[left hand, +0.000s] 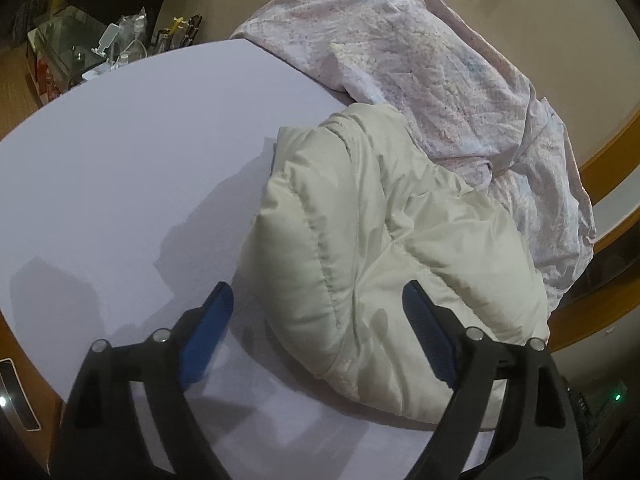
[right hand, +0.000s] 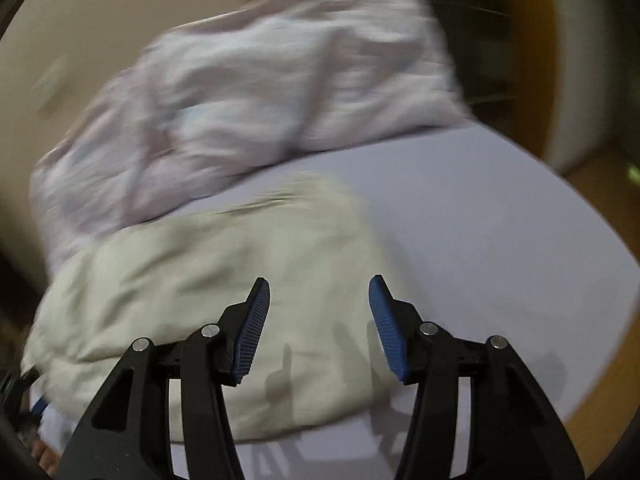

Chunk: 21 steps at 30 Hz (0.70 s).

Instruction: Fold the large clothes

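Both our tools, left tool (left hand: 318, 334) and right tool (right hand: 319, 326), hang released over the puffy jacket (left hand: 384, 240) at lower frame, which, seemingly folded, may spring apart.

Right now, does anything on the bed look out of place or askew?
The cream puffer jacket lies in a bulging, uneven bundle, not a flat fold. Behind it the floral duvet is crumpled in a heap. Nothing looks spilled or damaged. Both grippers, left and right, are open and empty.
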Tool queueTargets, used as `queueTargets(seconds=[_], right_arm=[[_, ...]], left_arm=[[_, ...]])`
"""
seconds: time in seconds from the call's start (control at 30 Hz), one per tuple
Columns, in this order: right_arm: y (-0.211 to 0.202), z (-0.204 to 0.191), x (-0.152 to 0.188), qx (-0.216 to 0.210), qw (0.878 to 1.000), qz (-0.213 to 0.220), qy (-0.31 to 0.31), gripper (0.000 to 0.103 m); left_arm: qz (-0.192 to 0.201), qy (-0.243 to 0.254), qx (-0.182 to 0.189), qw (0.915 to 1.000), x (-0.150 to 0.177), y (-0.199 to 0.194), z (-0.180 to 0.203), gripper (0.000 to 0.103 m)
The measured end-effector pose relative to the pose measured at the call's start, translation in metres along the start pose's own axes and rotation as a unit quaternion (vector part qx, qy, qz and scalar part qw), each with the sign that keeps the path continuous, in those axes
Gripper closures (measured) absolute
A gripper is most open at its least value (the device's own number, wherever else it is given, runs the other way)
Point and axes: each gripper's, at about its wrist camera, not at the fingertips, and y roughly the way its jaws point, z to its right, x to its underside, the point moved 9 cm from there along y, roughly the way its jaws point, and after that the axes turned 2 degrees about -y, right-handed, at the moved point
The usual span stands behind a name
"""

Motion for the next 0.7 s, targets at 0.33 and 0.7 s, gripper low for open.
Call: queueTargets(seconds=[0.33, 0.7], right_arm=[[0.045, -0.148, 0.03, -0.142, 0.98, -0.046, -0.13, 0.062], [0.099, -0.158, 0.067, -0.103, 0.972, -0.115, -0.179, 0.06]], left_arm=[[-0.009, -0.021, 0.02, 0.9995, 0.003, 0.023, 0.008, 0.017], [-0.005, -0.052, 0.042, 0.9977, -0.007, 0.042, 0.022, 0.022]])
